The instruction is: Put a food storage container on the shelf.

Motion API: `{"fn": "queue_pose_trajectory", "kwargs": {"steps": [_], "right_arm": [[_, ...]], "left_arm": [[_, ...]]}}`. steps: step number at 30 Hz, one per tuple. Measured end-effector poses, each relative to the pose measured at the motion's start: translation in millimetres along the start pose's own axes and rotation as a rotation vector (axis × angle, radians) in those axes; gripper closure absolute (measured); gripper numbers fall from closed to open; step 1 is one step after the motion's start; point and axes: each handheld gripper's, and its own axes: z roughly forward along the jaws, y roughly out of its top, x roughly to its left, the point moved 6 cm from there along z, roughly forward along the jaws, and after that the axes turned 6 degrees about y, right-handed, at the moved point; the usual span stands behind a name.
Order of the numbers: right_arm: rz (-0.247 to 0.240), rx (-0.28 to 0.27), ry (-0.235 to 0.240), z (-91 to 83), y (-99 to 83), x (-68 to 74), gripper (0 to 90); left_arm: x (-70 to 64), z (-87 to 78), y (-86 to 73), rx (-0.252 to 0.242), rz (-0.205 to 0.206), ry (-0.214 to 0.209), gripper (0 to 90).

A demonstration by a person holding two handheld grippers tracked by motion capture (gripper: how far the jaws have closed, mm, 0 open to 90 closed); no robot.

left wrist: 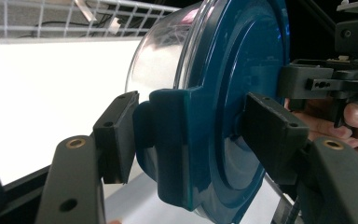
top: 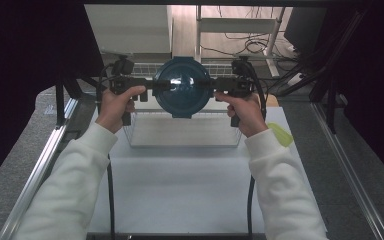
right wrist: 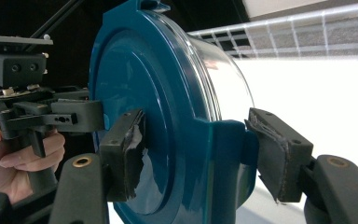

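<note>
Both grippers were clamped on one round container with a dark teal lid, held in the air at the upper centre of the high view, over the far edge of a wire basket on the white table. Left gripper gripped the lid's latch tab on the left side of the frame, right gripper the opposite tab, so the container hung between them with its lid facing the person.

In the left gripper view, the left gripper had one pad against the tab's outer face and the other pressed on the flat of the lid. The right gripper view showed the right gripper mirrored, its worn, peeling pad on the lid's glossy surface.

To carry this well, I judged that both hands had to move together at matching height and speed; any twist between them would lever the tabs and could pop a latch or let the smooth plastic slip. Squeeze firmly, not harder.

The lid looked like hard, shiny plastic with concentric raised rings and squared tabs; the clear body behind it was smooth, cylindrical and reflective, and appeared empty. The basket was thin white wire in an open grid.
</note>
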Motion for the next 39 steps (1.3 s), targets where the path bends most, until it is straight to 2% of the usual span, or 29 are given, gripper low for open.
{"fn": "queue_pose_trajectory", "kwargs": {"steps": [1, 2, 3, 8, 9, 11, 13, 14, 15, 18, 19, 22, 26, 27, 30, 31, 32, 34, 35, 39], "right_arm": [[0.007, -0.003, 0.0, 3.6, 10.3, -2.1, 37.9], [0.007, -0.003, 0.0, 3.6, 10.3, -2.1, 37.9], [0.011, -0.005, 0.003, 6.9, 18.3, -4.0, 37.9], [0.021, 0.006, -0.002, 13.3, 27.1, -8.8, 37.9], [0.027, 0.014, -0.007, 17.1, 27.8, -12.9, 37.8], [0.035, 0.021, -0.007, 19.4, 27.4, -16.0, 37.9], [0.057, 0.038, -0.01, 25.5, 23.6, -25.2, 37.8], [0.057, 0.038, -0.01, 25.5, 23.6, -25.2, 37.8], [0.072, 0.05, -0.013, 29.2, 21.1, -31.2, 37.8], [0.083, 0.058, -0.019, 32.6, 18.4, -36.2, 37.8], [0.103, 0.051, -0.012, 33.9, 17.9, -39.6, 38.2], [0.104, 0.049, -0.016, 34.6, 19.3, -40.8, 38.2], [0.131, 0.043, -0.02, 38.4, 21.7, -45.8, 37.3], [0.142, 0.043, -0.025, 40.6, 22.4, -48.3, 36.3], [0.15, 0.052, -0.028, 43.0, 23.0, -51.0, 35.2], [0.174, 0.061, -0.031, 45.7, 24.1, -53.8, 34.6], [0.174, 0.061, -0.031, 45.7, 24.1, -53.8, 34.6], [0.191, 0.067, -0.036, 48.1, 25.3, -57.1, 34.3], [0.209, 0.067, -0.04, 50.8, 26.3, -59.6, 33.7], [0.23, 0.067, -0.045, 54.1, 27.6, -63.8, 33.5]], "left_arm": [[1.9, 0.8, 5.6, -0.001, -0.004, 0.0, 37.9], [3.0, 1.1, 8.8, -0.003, -0.001, 0.001, 37.9], [5.7, 2.3, 16.1, -0.007, -0.006, 0.003, 37.9], [15.1, 7.5, 22.7, 0.01, -0.013, -0.003, 37.9], [20.0, 12.1, 22.3, 0.017, -0.028, -0.006, 37.9], [22.4, 14.0, 21.7, 0.021, -0.028, -0.008, 37.9], [30.4, 21.5, 17.3, 0.036, -0.049, -0.009, 37.9], [30.4, 21.5, 17.3, 0.036, -0.049, -0.009, 37.9], [35.2, 26.4, 13.7, 0.049, -0.072, -0.008, 37.9], [40.9, 30.1, 11.2, 0.058, -0.081, -0.013, 37.8], [42.5, 31.3, 11.8, 0.052, -0.094, -0.014, 37.8], [44.7, 33.1, 12.8, 0.052, -0.108, -0.02, 37.8], [48.8, 37.6, 15.2, 0.043, -0.149, -0.022, 37.6], [50.5, 40.2, 17.2, 0.043, -0.171, -0.023, 37.4], [52.5, 42.4, 19.5, 0.047, -0.188, -0.023, 37.3], [57.2, 45.5, 21.0, 0.047, -0.206, -0.029, 37.3], [57.2, 45.5, 21.0, 0.047, -0.206, -0.029, 37.3], [62.2, 49.2, 22.1, 0.043, -0.24, -0.04, 37.3], [67.0, 52.8, 22.5, 0.038, -0.27, -0.051, 37.3], [71.4, 56.5, 23.0, 0.032, -0.291, -0.056, 37.2]]}}
